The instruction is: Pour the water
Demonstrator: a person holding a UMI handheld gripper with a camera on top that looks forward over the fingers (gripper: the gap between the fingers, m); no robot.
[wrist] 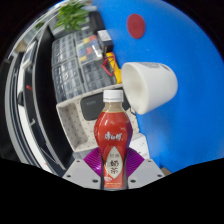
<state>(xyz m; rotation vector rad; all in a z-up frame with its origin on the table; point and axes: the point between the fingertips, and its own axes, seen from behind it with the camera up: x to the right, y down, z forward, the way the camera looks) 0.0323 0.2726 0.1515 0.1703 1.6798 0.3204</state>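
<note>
Gripper view: the jaws pinch a red-labelled bottle with a white cap, upright, both purple pads pressed to its sides. At one o'clock from the bottle, just beyond it, a white cup lies tilted against a blue surface. At eleven o'clock sits a wire rack

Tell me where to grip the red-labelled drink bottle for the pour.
Grip the red-labelled plastic bottle with the white cap at mid-body, on the label, coming from straight behind as now. It stands upright between the fingers, and its round straight sides suit the pads. That leaves the neck free to tip toward the white cup.
</note>
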